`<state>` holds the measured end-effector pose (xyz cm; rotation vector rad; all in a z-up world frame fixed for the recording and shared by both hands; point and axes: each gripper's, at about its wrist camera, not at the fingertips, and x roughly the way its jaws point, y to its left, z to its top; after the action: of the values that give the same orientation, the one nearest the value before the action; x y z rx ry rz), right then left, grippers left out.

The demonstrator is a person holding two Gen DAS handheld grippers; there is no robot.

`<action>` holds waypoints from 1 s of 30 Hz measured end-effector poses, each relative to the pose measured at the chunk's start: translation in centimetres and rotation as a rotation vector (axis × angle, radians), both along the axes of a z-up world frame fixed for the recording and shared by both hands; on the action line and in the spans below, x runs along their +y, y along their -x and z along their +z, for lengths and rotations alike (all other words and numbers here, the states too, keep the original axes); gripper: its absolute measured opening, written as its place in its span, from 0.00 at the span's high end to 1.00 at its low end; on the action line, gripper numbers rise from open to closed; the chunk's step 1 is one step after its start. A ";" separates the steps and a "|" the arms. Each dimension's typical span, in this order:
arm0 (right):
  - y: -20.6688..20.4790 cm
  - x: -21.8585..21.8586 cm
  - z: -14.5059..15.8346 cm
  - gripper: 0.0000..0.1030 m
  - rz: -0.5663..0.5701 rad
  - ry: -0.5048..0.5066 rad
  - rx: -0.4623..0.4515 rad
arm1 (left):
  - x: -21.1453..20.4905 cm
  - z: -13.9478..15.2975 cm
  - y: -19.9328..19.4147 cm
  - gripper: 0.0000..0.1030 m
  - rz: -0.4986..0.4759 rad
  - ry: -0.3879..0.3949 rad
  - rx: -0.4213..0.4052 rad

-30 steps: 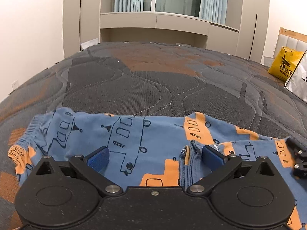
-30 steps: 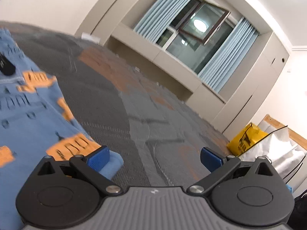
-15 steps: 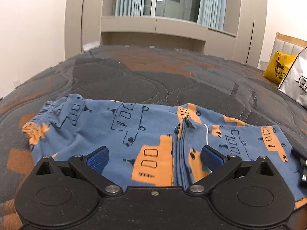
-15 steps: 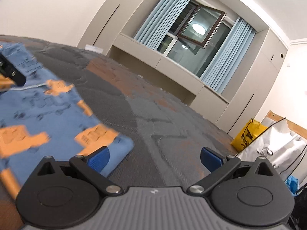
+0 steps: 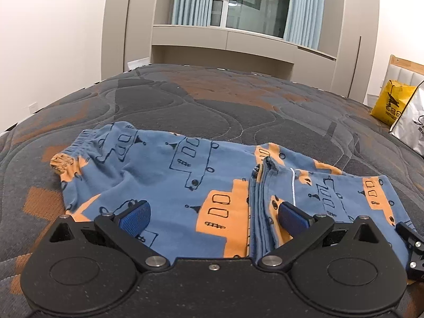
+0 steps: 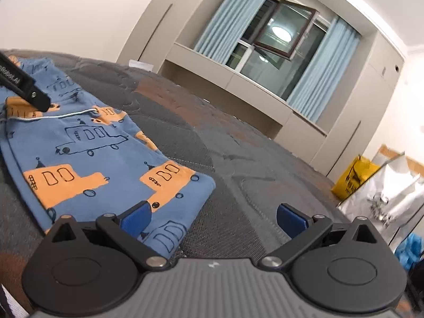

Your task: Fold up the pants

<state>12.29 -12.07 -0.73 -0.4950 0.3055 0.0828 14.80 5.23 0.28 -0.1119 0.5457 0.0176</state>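
Nearest in the left wrist view, the left gripper (image 5: 213,218) has its blue-padded fingers spread wide with nothing between them but air; it sits above the near edge of the pants (image 5: 185,180). The pants lie on the quilted grey and orange bedspread (image 5: 212,106), blue cloth printed with orange and outlined vehicles. The elastic waistband (image 5: 76,145) is at the far left. A bunched fold line (image 5: 261,185) runs near to far just left of the right pad, with a thin white cord (image 5: 292,182) beside it. At the right edge of this view, part of the right gripper's black frame reaches over the pants' right end.

In the right wrist view, the right gripper (image 6: 212,220) is likewise spread apart and empty. Its left pad overlaps the near corner of the pants' leg end (image 6: 169,193); its right pad is over bare bedspread. The pants stretch away to the far left, where a black piece of the left gripper crosses them.

Farther off, to the right, a yellow bag (image 5: 389,104) and a silver bag (image 5: 413,127) stand beside the bed. Beyond the bed are a beige built-in cabinet (image 5: 220,42), pale blue curtains (image 5: 299,8) and a window (image 5: 249,2).
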 end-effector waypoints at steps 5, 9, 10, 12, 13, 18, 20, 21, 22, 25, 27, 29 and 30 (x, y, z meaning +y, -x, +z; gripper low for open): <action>0.0 0.0 0.2 0.00 -0.007 -0.013 0.001 | 0.3 0.2 0.6 0.01 0.012 0.010 0.003; 0.8 0.2 0.4 0.00 0.000 -0.035 -0.033 | 2.3 0.7 2.8 0.01 0.033 0.099 -0.065; 1.0 0.3 0.6 0.00 0.017 -0.058 -0.033 | 3.3 0.9 3.5 0.01 0.048 0.131 -0.084; 1.4 0.7 1.4 0.00 0.076 -0.118 -0.045 | 5.5 1.1 4.3 0.01 0.105 0.186 -0.109; 1.4 1.1 1.8 0.00 0.110 -0.142 -0.043 | 6.6 1.1 4.5 0.01 0.145 0.207 -0.119; 1.0 5.1 3.1 0.00 0.260 -0.130 -0.045 | 12.2 0.5 3.9 0.01 0.310 0.325 -0.100; 0.9 7.1 3.2 0.00 0.314 -0.094 -0.041 | 14.3 0.3 3.3 0.01 0.311 0.414 -0.104; 0.8 8.0 3.2 0.00 0.334 -0.079 -0.037 | 14.9 0.4 3.1 0.01 0.311 0.438 -0.111; 0.7 8.7 3.2 0.00 0.349 -0.067 -0.032 | 15.5 0.6 2.7 0.01 0.313 0.458 -0.118; 0.3 10.3 3.1 0.00 0.349 -0.029 -0.029 | 16.5 0.6 1.0 0.01 0.294 0.482 -0.115; 0.1 10.8 3.2 0.00 0.340 -0.028 -0.033 | 16.9 0.1 -0.4 0.01 0.284 0.495 -0.097; -0.3 11.0 3.0 0.00 0.337 -0.021 -0.014 | 17.0 -0.3 -1.1 0.01 0.278 0.488 -0.106; -0.6 11.0 2.8 0.00 0.331 -0.015 0.006 | 17.1 -0.4 -1.3 0.01 0.275 0.484 -0.110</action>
<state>12.92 -1.03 2.10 -0.5272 0.2266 0.4084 16.09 22.29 -0.11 -0.6558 0.4121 0.1463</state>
